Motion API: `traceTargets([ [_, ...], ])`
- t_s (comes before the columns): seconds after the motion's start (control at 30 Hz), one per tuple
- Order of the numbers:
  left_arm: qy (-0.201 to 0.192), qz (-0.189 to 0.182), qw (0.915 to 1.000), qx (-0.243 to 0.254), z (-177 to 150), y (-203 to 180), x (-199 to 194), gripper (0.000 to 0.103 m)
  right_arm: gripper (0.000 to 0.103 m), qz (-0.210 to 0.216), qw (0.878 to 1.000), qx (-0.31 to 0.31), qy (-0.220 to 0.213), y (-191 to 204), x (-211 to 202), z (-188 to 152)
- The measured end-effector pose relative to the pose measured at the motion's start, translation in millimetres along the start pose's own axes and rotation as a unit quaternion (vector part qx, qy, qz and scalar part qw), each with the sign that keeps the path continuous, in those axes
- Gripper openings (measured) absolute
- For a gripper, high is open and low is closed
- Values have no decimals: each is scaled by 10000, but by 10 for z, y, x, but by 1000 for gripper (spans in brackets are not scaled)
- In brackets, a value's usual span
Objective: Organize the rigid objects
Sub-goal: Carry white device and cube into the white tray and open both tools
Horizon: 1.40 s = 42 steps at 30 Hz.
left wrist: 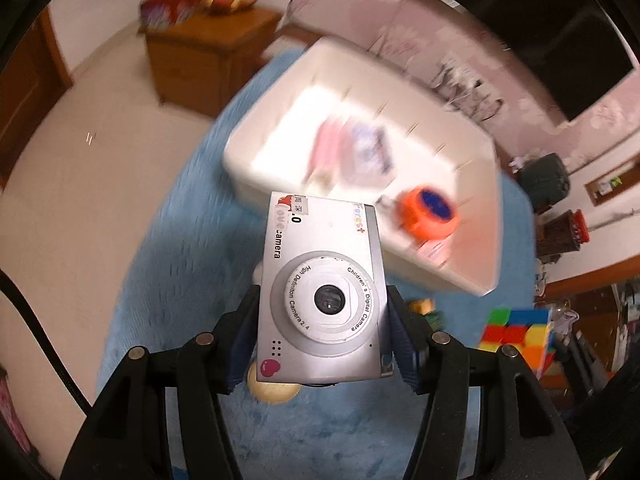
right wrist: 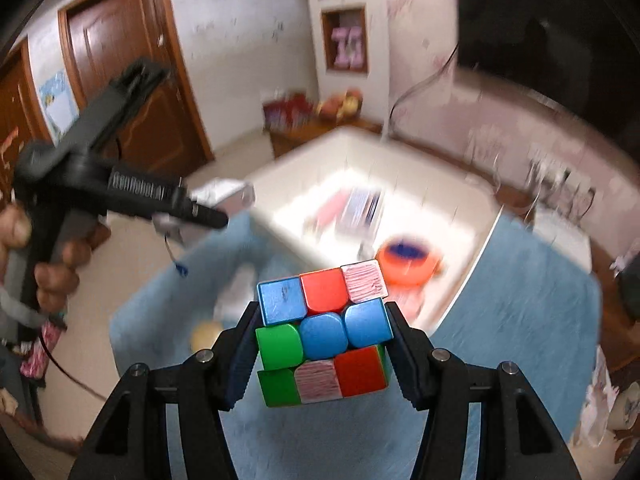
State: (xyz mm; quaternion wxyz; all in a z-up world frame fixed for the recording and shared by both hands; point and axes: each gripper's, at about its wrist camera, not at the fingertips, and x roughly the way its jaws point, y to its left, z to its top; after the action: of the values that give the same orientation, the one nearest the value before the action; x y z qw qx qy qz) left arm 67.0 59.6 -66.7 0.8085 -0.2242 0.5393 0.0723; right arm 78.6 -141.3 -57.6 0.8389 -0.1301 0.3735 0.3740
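L wrist view: camera [left wrist: 322, 292] btwn left gripper [left wrist: 320, 320] fingers, frame ctr-bottom | bin [left wrist: 472, 216] above it, tape roll [left wrist: 430, 210] inside | cube [left wrist: 516, 330] lower right | R wrist view: cube btwn right gripper [right wrist: 322, 340] fingers, bin behind

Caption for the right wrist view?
Right hand-held gripper carries a puzzle cube above the blue rug, toward the white bin.

Silver camera [left wrist: 320, 292], multicoloured cube [right wrist: 324, 334], seemingly orange-blue disc [right wrist: 408, 260].
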Motion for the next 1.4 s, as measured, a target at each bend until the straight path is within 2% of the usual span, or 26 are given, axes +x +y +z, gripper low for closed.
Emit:
traceTargets([
  [0.13,-392,-136,9985,367,346,-236,-344,62,60,-223,9984,186,-487,-234,-243,584],
  [0.27,-803,-140,9937,770,726,-487,-586,62,60,-508,9942,314,-891,-439,-368,1022],
  [0.37,-930,-207,9912,923,967,-589,-624,62,60,-776,9906,409,-1052,-593,-380,1286],
  [0.47,-1015,-269,9889,1056,1169,-681,-531,63,60,-1037,9878,543,-1028,-767,-204,1489],
  [0.57,-959,-374,9888,1085,1418,-756,-208,63,60,-1206,9875,717,-721,-978,201,1572],
  [0.63,-826,-372,9901,1070,1542,-776,36,63,60,-1254,9873,902,-371,-1113,547,1542],
  [0.73,-513,-363,9919,1108,1692,-810,481,63,60,-1402,9835,1126,201,-1265,1128,1373],
  [0.97,409,-189,9952,868,1838,-725,1462,63,59,-1470,9736,1379,1068,-1374,1951,1063],
  [1.1,772,-86,9942,744,1828,-664,1758,63,59,-1574,9668,1341,1500,-1366,2223,988],
  [1.2,822,52,9940,717,1802,-655,1872,61,59,-1552,9622,1311,1811,-1355,2379,954],
  [1.3,849,175,9943,627,1810,-652,1899,62,64,-1634,9634,1230,1733,-1304,2341,966],
  [1.37,802,211,9949,577,1811,-666,1853,64,75,-1632,9657,1198,1624,-1260,2273,977],
  [1.4,766,149,9952,582,1816,-660,1812,69,76,-1628,9671,1173,1562,-1232,2221,982],
])
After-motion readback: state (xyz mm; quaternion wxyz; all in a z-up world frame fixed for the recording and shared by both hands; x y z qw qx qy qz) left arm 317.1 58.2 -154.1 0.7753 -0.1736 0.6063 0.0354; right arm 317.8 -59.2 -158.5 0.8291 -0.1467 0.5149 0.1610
